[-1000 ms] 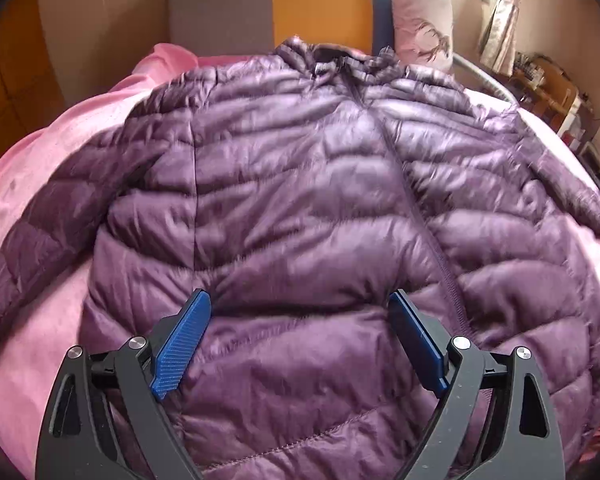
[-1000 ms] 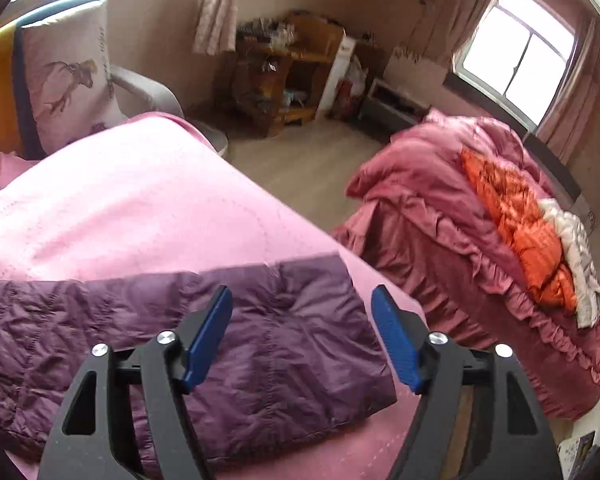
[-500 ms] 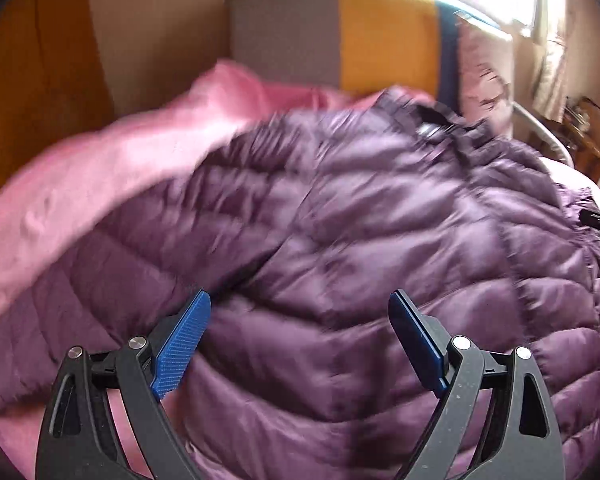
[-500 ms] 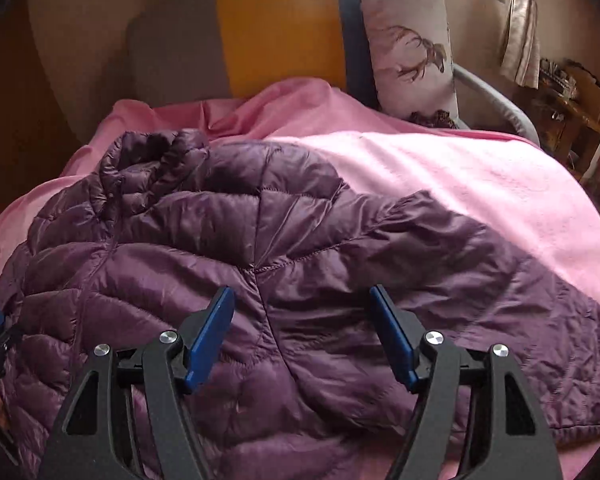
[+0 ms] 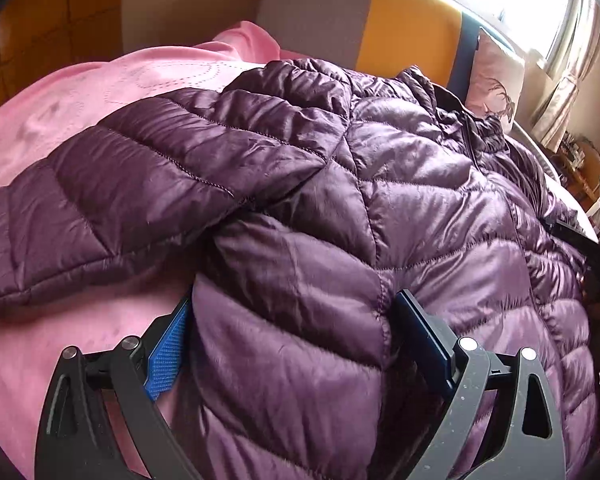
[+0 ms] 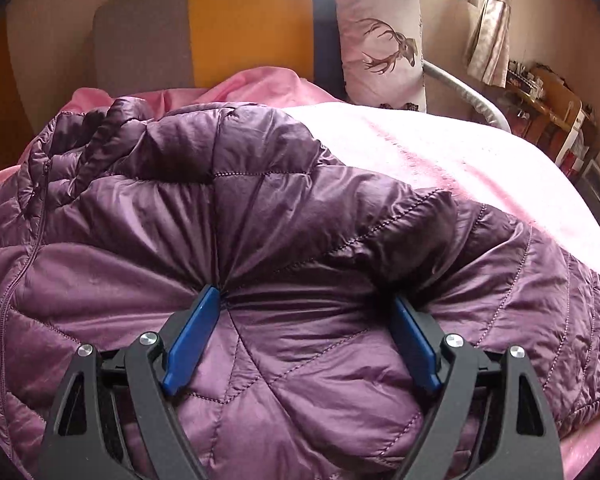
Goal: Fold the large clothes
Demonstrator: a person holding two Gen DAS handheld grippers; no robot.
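Jacket: a purple quilted down jacket [image 5: 340, 208] lies spread on a pink blanket [image 5: 80, 112], front side up, the zipper [image 6: 24, 248] closed and running toward the collar at about 11 o'clock in the right wrist view.
Place of jacket: it covers most of the blanket; the collar end lies near the headboard [image 6: 236, 24], the body reaches down to both grippers.
Left sleeve: in the left wrist view one sleeve [image 5: 112, 200] stretches out toward 9 o'clock and rests on the blanket, apart from the body below the armpit.
Right sleeve: in the right wrist view the other sleeve [image 6: 540, 300] runs toward 3 o'clock and lies on the blanket.
Left gripper: the left gripper [image 5: 296, 344] has its jaws spread wide; the side edge of the jacket body bulges between them. The blue pad [image 5: 168, 356] at 8 o'clock stands just beside the fabric edge, over bare blanket; the other pad at 4 o'clock touches the fabric. No pinch is seen.
Right gripper: the right gripper [image 6: 308, 344] has its jaws spread wide and they have just been opening; the armpit area of the jacket puffs up between them and both tips sink into the fabric.
Background: a pillow with a deer drawing [image 6: 384, 44] leans at 1 o'clock beside the headboard.
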